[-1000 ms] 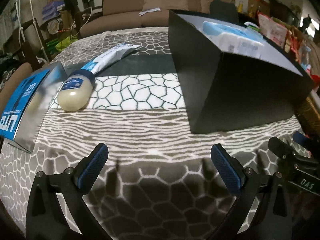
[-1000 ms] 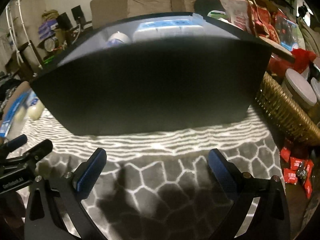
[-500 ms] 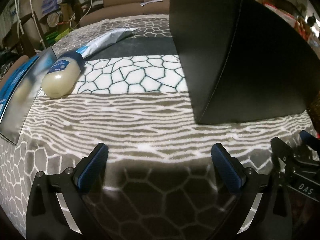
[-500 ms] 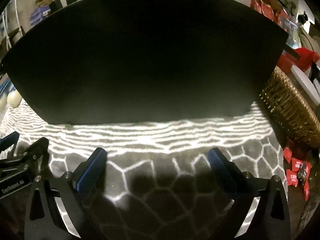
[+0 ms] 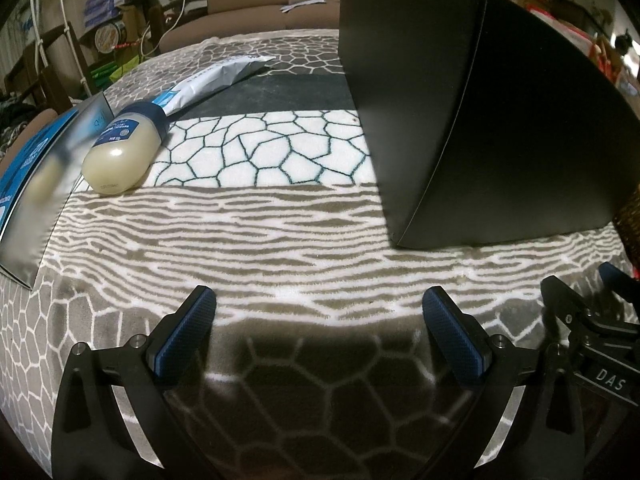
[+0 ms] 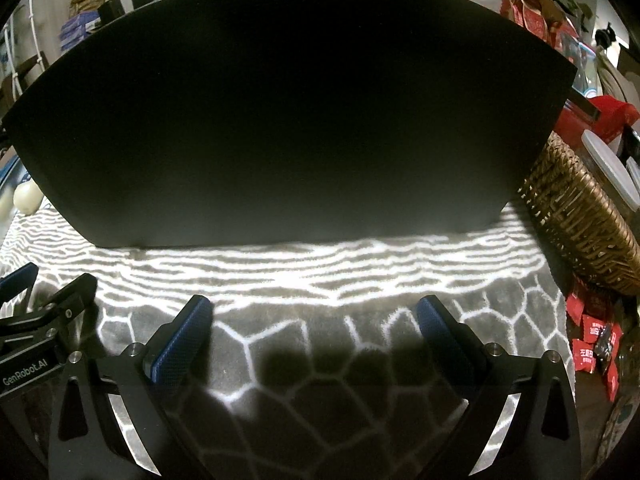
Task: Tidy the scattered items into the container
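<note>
A black box (image 5: pixel 500 128) stands on a patterned blanket (image 5: pixel 280 220); its near wall (image 6: pixel 288 120) fills the right wrist view and its inside is hidden. To its left lie a cream jar with a blue cap (image 5: pixel 122 152), a white and blue tube (image 5: pixel 216 80) and a blue and silver flat box (image 5: pixel 36 184). My left gripper (image 5: pixel 318 336) is open low over the blanket, short of these items. My right gripper (image 6: pixel 314 332) is open just before the black box, holding nothing. Each gripper shows at the edge of the other's view.
A wicker basket (image 6: pixel 580 224) stands right of the black box, with red packets (image 6: pixel 596 344) beside it on the floor. A brown sofa (image 5: pixel 280 12) lies beyond the blanket. Shelves and cluttered goods (image 6: pixel 540 12) line the back.
Both grippers have dropped lower toward the blanket, so the black box's top and contents are out of sight. Both stay open.
</note>
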`<state>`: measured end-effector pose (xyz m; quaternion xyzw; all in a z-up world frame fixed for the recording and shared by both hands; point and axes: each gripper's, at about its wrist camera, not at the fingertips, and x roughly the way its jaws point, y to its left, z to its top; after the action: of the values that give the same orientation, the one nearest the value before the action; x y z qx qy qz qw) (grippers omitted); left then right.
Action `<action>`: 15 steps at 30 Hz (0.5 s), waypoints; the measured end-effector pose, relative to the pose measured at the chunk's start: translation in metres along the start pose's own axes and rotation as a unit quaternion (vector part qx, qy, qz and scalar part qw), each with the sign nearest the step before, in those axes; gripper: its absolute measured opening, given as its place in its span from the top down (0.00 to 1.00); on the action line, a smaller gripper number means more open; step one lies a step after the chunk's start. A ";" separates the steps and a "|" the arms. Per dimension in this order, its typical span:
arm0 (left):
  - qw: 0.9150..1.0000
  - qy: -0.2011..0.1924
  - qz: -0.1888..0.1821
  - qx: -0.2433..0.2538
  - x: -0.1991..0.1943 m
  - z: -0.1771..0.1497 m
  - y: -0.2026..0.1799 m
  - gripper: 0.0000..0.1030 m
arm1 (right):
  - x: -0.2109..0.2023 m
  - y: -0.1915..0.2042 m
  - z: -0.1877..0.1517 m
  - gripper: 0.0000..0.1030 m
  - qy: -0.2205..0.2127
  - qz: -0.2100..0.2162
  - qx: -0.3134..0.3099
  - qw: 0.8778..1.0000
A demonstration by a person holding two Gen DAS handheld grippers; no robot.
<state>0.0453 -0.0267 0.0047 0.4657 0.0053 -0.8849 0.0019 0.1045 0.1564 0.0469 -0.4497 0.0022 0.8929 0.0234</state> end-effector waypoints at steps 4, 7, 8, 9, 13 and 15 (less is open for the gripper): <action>1.000 0.000 0.000 0.000 0.000 0.000 0.001 0.00 | 0.000 -0.001 0.000 0.00 0.000 0.000 0.000 1.000; 1.000 0.000 -0.001 -0.001 0.000 0.000 0.001 0.00 | 0.001 -0.003 0.001 0.00 0.000 0.000 0.000 1.000; 1.000 0.000 0.000 0.000 0.000 0.000 0.000 0.00 | 0.001 -0.002 0.001 0.00 0.000 0.000 0.000 1.000; 1.000 0.000 0.000 0.000 0.000 0.000 0.000 0.00 | 0.001 -0.001 0.001 0.00 0.000 0.000 0.000 1.000; 1.000 0.000 0.002 0.001 0.001 0.000 0.000 0.00 | 0.001 -0.002 0.001 0.00 0.000 0.000 0.000 1.000; 1.000 0.000 0.002 0.001 0.002 0.001 0.000 0.00 | 0.001 -0.004 0.001 0.00 0.000 0.000 0.000 1.000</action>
<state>0.0437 -0.0267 0.0038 0.4656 0.0032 -0.8850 0.0028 0.1028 0.1601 0.0466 -0.4498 0.0024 0.8928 0.0232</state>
